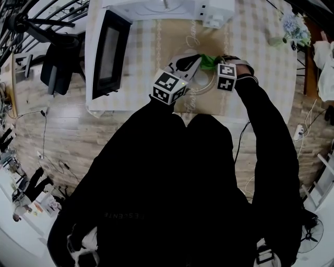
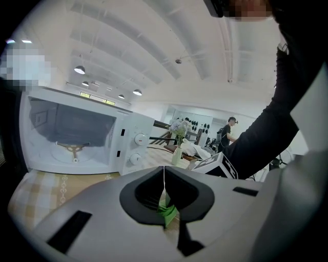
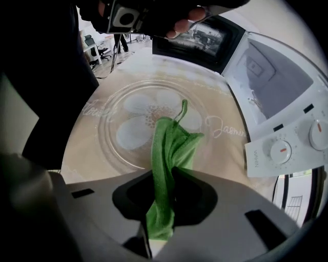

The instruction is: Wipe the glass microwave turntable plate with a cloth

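Right gripper [image 3: 161,174] clamped on green cloth [image 3: 169,148], which drapes onto the glass plate [image 3: 110,123] near the table's [image 1: 261,47] front edge. Left gripper [image 2: 164,176] jaws together, green showing at the slit. Risk: plate looks unpinned, so hard strokes could skid it edgeward.

Person in black seen from above, 2 grippers out over table [image 1: 261,47] with checked cover. Left gripper [image 1: 192,63] and right gripper [image 1: 215,61] both above glass plate [image 1: 203,86] on tan mat [image 1: 206,104]. Green cloth [image 1: 207,61] at right gripper's tip, over plate. Microwave [image 1: 156,8] behind plate, door [image 1: 108,55] swung open to left. Flower vase [image 1: 292,26] at far right.
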`<action>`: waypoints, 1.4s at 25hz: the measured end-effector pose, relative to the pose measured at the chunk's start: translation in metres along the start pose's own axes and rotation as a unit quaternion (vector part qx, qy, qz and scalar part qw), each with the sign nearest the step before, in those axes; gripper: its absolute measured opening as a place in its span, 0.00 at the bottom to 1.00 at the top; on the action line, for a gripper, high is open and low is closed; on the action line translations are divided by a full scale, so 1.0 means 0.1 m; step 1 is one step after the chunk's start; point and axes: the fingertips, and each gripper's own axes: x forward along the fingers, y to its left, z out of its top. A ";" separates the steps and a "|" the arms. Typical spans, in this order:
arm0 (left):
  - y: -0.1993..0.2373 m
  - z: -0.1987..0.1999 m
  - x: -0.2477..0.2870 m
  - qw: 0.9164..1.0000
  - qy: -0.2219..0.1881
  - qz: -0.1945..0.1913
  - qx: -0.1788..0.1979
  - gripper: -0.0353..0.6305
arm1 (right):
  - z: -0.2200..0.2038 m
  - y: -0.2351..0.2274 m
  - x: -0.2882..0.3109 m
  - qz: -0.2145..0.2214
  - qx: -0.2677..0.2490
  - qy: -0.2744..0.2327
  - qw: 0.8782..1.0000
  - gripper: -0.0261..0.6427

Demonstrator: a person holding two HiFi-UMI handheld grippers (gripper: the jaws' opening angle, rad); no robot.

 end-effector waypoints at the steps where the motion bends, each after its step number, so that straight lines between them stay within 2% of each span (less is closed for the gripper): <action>1: -0.01 0.00 -0.01 1.000 0.000 -0.002 0.001 0.09 | -0.01 0.05 -0.01 0.002 0.006 -0.001 1.000 0.16; 13: -0.17 -0.05 -0.13 0.999 0.006 -0.028 0.014 0.09 | -0.04 0.58 -0.09 0.015 0.043 0.000 0.999 0.16; 21: -0.25 -0.09 -0.19 0.999 0.014 -0.045 0.023 0.09 | 0.08 1.01 -0.14 0.033 0.045 -0.006 0.998 0.16; 29: -0.25 -0.13 -0.30 0.998 0.019 -0.052 0.030 0.09 | 0.11 1.49 -0.12 0.089 0.046 0.001 0.995 0.16; 31: -0.26 -0.13 -0.32 0.998 0.019 -0.054 0.032 0.09 | 0.11 1.52 -0.13 0.079 0.051 -0.005 0.996 0.16; 35: -0.25 -0.10 -0.40 0.998 0.018 -0.055 0.038 0.09 | 0.14 1.38 -0.29 0.057 0.105 -0.037 0.992 0.16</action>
